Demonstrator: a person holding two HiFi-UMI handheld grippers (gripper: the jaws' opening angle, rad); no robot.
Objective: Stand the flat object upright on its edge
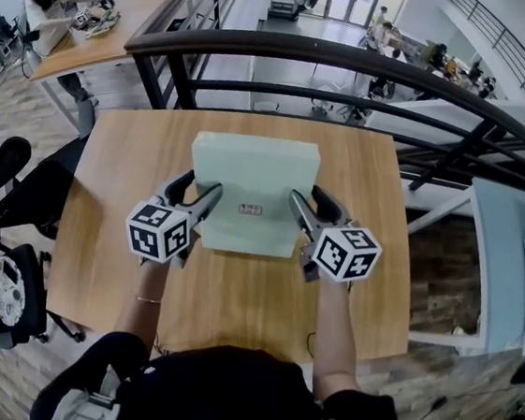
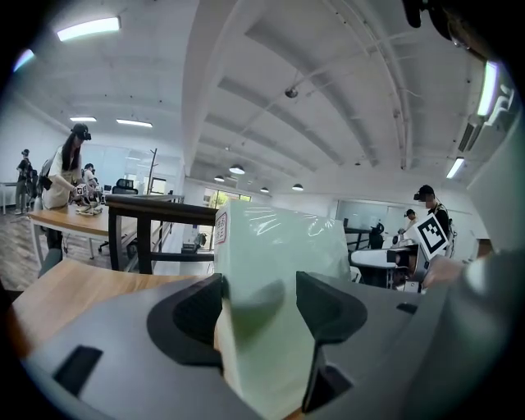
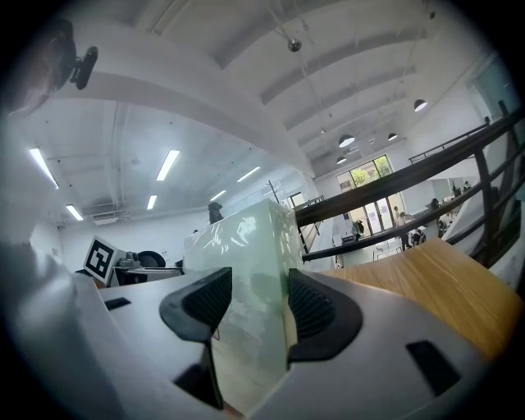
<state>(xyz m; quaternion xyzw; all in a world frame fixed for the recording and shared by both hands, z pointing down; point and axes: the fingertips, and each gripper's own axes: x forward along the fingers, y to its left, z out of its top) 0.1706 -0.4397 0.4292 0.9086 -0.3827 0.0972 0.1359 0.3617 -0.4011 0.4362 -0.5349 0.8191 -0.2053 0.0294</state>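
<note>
A pale green flat block (image 1: 256,188) wrapped in clear film, with a small label on its top face, is over the wooden table (image 1: 113,221). Its near side is raised and its far edge tilts toward the railing. My left gripper (image 1: 203,202) is shut on the block's left edge, and my right gripper (image 1: 302,211) is shut on its right edge. In the left gripper view the block (image 2: 271,271) stands between both dark pads (image 2: 197,316). In the right gripper view the block (image 3: 246,279) fills the gap between the ribbed pads (image 3: 312,316).
A black metal railing (image 1: 339,54) runs along the table's far side, with a drop to a lower floor beyond. Black chairs (image 1: 6,186) stand at the left. Another desk (image 1: 102,39) with a person is at the far left.
</note>
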